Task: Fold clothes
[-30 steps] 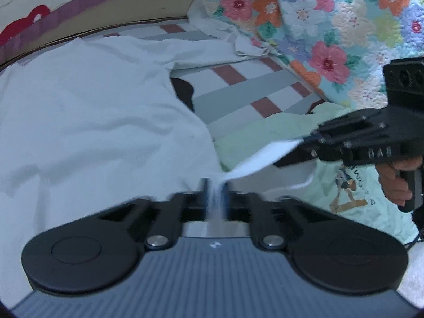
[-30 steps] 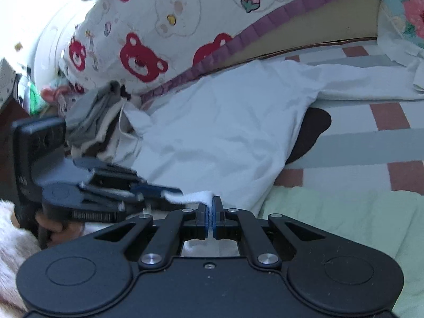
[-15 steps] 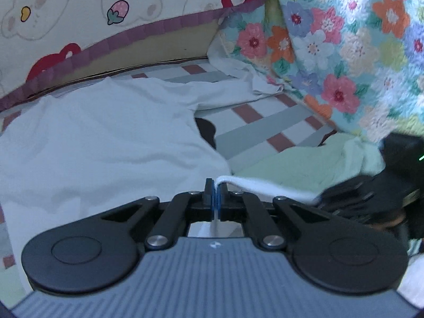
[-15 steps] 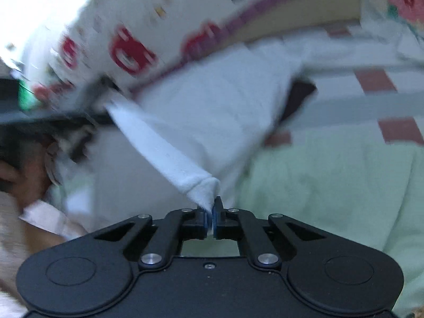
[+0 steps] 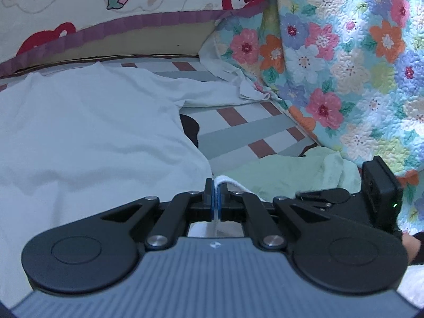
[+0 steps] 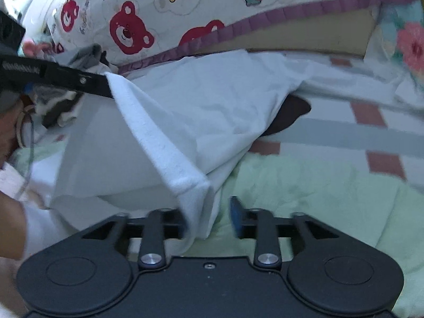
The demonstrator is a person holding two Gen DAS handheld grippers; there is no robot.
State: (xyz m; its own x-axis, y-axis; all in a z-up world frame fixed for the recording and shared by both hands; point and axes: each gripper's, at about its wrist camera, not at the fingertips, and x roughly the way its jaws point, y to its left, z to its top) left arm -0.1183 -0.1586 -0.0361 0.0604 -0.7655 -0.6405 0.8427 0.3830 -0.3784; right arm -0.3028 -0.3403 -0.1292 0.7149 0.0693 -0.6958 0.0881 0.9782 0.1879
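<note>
A white cloth is stretched by its thick hem between the two grippers. My left gripper is shut on one end of the hem; in the right wrist view it comes in from the left holding that corner up. My right gripper is open, and the cloth's other corner hangs loose against its left finger. A large white shirt lies spread on the bed. A pale green garment lies under the right gripper, which sits low beside the left one.
The bed has a checked sheet of grey, white and brick red. A bear-print pillow lines the back and a floral quilt rises on the right. A dark item peeks from under the shirt. Crumpled grey clothes lie far left.
My right gripper has opened and let go of the white cloth's corner, which now droops by its finger. The left gripper stays shut on the hem and has tilted up a little.
</note>
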